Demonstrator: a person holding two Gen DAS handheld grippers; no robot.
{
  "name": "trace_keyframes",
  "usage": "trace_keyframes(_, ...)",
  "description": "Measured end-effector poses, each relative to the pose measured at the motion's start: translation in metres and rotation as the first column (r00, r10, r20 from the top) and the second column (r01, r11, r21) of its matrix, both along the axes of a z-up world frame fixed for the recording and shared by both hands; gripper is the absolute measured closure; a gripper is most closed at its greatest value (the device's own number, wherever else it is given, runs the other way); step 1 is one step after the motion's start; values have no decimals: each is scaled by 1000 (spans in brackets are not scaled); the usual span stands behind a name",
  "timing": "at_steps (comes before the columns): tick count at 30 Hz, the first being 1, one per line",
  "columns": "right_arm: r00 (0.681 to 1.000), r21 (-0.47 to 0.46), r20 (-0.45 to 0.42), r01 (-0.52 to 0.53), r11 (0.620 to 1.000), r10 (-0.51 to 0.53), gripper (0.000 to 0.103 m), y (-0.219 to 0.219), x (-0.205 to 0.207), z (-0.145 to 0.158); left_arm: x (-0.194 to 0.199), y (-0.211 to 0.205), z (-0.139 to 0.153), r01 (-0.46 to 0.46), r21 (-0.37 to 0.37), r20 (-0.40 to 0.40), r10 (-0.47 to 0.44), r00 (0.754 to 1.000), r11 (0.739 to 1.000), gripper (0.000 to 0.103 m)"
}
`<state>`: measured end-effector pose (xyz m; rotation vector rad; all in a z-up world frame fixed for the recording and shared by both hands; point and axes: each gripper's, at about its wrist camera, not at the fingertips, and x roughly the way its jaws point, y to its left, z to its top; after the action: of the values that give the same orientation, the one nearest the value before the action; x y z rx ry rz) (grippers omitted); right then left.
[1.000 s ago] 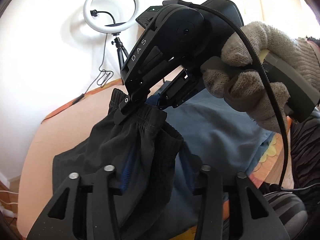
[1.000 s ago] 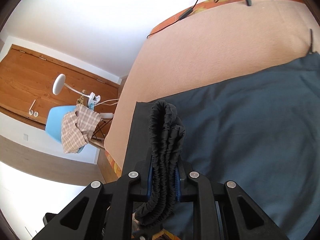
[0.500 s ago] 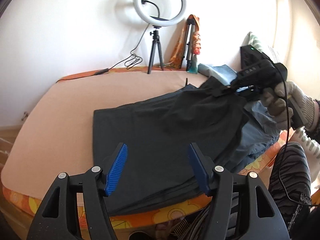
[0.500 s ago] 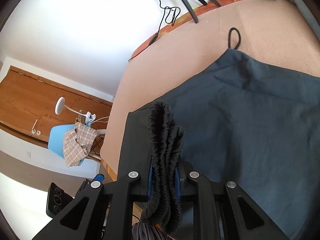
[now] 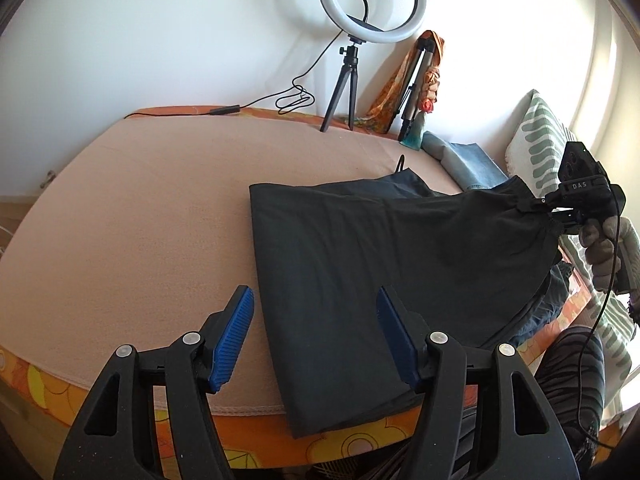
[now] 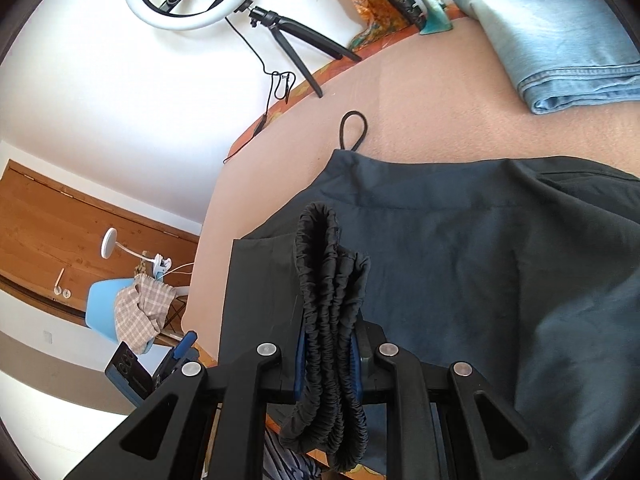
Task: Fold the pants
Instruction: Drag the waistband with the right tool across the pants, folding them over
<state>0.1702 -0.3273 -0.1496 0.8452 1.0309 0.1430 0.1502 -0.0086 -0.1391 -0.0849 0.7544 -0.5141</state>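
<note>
Right gripper was clamped on the black pants' bunched elastic waistband, probably several layers, while left gripper hovered empty, fingers apart.

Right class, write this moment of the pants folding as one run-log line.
left gripper: open, empty, over pants leg | right gripper: shut on elastic waistband | black pants: leg flat on bed, waist end lifted

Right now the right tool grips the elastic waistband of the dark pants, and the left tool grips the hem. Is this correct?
Not quite. The right tool does grip the waistband, but the left tool holds nothing: the left wrist view shows it open above the dark pants.
</note>
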Motion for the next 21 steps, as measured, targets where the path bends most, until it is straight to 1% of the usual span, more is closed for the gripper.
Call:
trace_keyframes(5,999,-40,-8,31,999,-31,87,-28,-17,7,0,-16,3,33,16,8,-33,999,999,40)
trace_keyframes(9,998,-62,-27,62,996,-64,87,-53,-31,7,1,-28,5,61,33,12,-62,998,998,39)
trace_keyframes(11,996,-68,-37,72,995,-75,87,-62,-37,6,2,-33,5,71,40,12,-71,997,997,34)
trace_keyframes(17,993,-107,-57,95,990,-102,87,-90,-56,7,3,-51,6,115,81,13,-116,993,990,34)
trace_keyframes(21,988,-143,-80,120,982,-132,87,-112,-69,3,4,-61,4,128,87,5,-129,992,988,34)
